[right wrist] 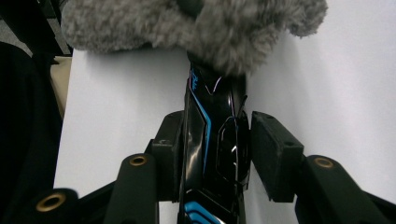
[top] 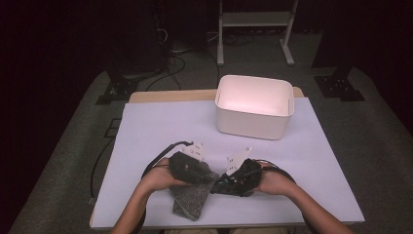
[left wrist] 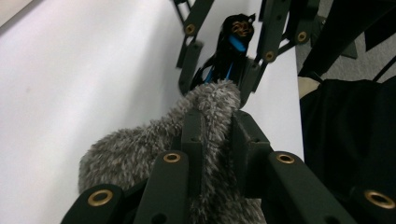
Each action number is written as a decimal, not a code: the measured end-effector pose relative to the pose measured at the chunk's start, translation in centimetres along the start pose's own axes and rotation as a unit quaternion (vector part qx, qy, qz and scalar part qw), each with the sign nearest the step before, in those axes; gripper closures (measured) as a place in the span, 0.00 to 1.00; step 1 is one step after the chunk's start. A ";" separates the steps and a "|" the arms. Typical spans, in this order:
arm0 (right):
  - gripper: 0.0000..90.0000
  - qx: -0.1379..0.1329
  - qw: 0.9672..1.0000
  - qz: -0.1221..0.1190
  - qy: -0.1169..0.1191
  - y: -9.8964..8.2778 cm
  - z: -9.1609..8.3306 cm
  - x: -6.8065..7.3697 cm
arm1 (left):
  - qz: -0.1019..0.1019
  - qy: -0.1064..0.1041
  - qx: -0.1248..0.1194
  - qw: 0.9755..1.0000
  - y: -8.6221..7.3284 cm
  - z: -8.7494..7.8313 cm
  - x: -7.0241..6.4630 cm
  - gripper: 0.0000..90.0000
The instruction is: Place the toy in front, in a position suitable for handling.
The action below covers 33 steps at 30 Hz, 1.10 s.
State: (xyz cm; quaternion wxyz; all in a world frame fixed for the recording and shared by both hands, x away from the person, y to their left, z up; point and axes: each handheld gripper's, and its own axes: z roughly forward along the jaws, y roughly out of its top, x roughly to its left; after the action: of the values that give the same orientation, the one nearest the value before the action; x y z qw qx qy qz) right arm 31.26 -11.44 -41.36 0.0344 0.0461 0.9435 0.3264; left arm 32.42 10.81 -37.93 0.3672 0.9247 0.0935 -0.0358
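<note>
A grey fuzzy pouch (top: 191, 200) lies near the table's front edge, one end lifted. My left gripper (top: 207, 175) is shut on that raised end; in the left gripper view the jaws (left wrist: 217, 121) pinch the pouch's (left wrist: 135, 149) fur. My right gripper (top: 220, 187) faces it from the right, shut on a glossy black and blue object (right wrist: 205, 121). In the right gripper view (right wrist: 215, 140) the object's far end meets the pouch (right wrist: 210, 28), and fur hides the tip. The left gripper view shows the object (left wrist: 238, 32) coming end-on between the right gripper's jaws.
A white plastic bin (top: 254, 106) stands at the back right of the pale sheet-covered table (top: 160, 126). Both forearms come in over the front edge. Cables loop from the grippers beside the hands. A white frame (top: 253, 22) stands on the floor beyond the table.
</note>
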 end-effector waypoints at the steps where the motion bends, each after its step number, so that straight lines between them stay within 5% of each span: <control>1: 0.61 -0.002 1.000 0.002 0.001 -0.1 -0.1 -0.1 | -0.002 0.002 0.001 1.000 -0.2 -0.1 0.0 0.85; 19: 0.65 0.025 0.999 -0.022 0.000 1.9 0.6 0.2 | -0.030 0.001 0.000 1.000 -2.2 -0.4 0.6 0.80; 24: 0.65 0.022 1.000 -0.010 0.006 1.7 0.5 0.0 | -0.041 0.004 0.007 0.999 -3.4 -0.4 0.9 0.79; 33: 0.61 0.054 0.998 -0.006 0.004 2.6 1.5 -0.2 | -0.037 -0.013 -0.005 0.999 -3.0 0.6 1.1 0.88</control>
State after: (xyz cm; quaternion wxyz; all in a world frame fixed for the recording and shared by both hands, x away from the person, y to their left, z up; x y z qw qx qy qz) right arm 31.77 -8.46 -40.94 0.0299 0.0412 0.9602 0.2747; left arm 32.92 12.73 -40.53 0.3713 0.9184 0.1226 -0.0608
